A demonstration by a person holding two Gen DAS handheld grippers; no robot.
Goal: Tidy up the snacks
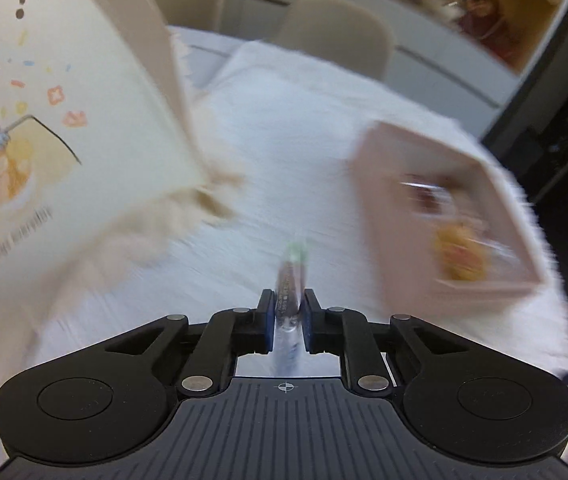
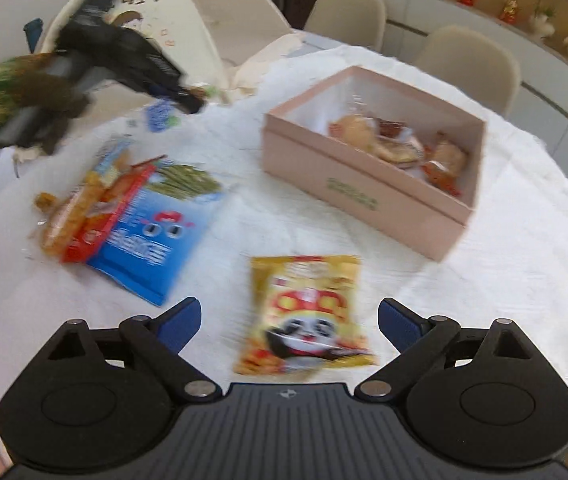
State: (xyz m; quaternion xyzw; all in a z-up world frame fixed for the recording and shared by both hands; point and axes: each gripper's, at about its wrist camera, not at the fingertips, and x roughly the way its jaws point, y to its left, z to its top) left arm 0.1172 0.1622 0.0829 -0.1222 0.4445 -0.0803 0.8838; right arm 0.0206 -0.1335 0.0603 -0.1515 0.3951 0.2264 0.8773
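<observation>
With its jaws pinched on a thin snack packet [image 1: 289, 280], the left gripper [image 1: 287, 308] should clear the pink box [image 1: 399, 216] wall before releasing, while the right gripper [image 2: 287, 320], jaws wide and empty, straddles the panda snack bag [image 2: 303, 316].

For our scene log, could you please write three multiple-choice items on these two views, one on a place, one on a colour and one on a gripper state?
1. Where does the panda snack packet lie?
A. inside the box
B. on the white cloth, ahead of the right gripper
C. on a chair

2. What colour is the open snack box?
A. pink
B. green
C. black

3. How does the left gripper stand?
A. wide open, holding nothing
B. out of sight
C. shut on a thin snack packet

Answers:
1. B, since the packet rests flat on the white cloth between the spread fingers of the right gripper.
2. A, since its walls show pale pink in both views.
3. C, since its pads press the thin snack packet from both sides.
</observation>
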